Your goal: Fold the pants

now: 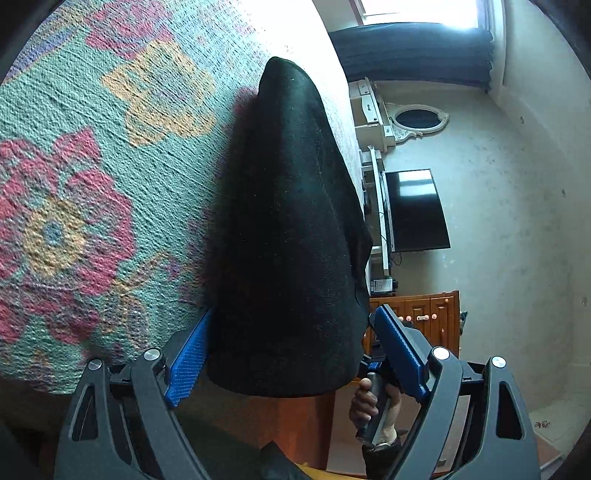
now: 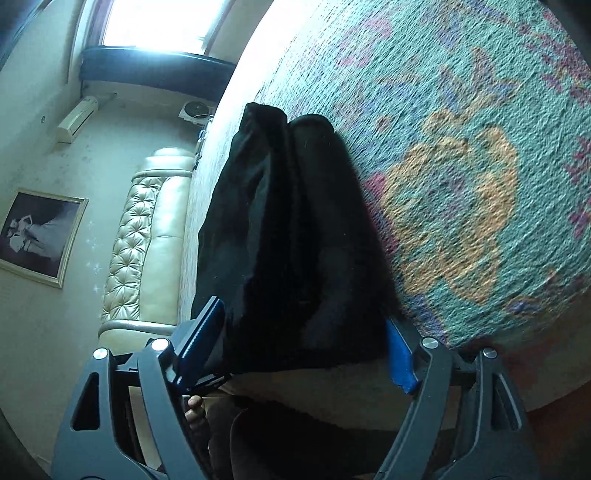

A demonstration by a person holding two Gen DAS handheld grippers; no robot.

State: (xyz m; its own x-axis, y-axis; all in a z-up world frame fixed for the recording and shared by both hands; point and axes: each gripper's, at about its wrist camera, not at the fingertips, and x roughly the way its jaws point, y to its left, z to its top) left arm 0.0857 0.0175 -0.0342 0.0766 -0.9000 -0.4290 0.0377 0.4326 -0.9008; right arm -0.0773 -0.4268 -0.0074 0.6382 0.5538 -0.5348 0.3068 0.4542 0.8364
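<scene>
The black pants [image 1: 288, 229] lie stretched lengthwise away from me on a floral bedspread [image 1: 92, 177]. In the left wrist view the near end of the pants sits between the blue pads of my left gripper [image 1: 288, 350], whose jaws stand wide apart around the cloth. In the right wrist view the pants [image 2: 295, 240] show two layers side by side, and their near end lies between the wide-apart jaws of my right gripper [image 2: 303, 347]. The other gripper and the hand holding it [image 1: 373, 406] show at the lower right of the left wrist view.
The bedspread [image 2: 461, 166] covers a bed with a wooden frame edge [image 1: 288, 424] just below the pants. Beyond the bed are a television [image 1: 413, 210], a wooden cabinet [image 1: 424, 317], a tufted cream headboard [image 2: 144, 240], a framed picture [image 2: 37, 236] and a bright window [image 2: 159, 22].
</scene>
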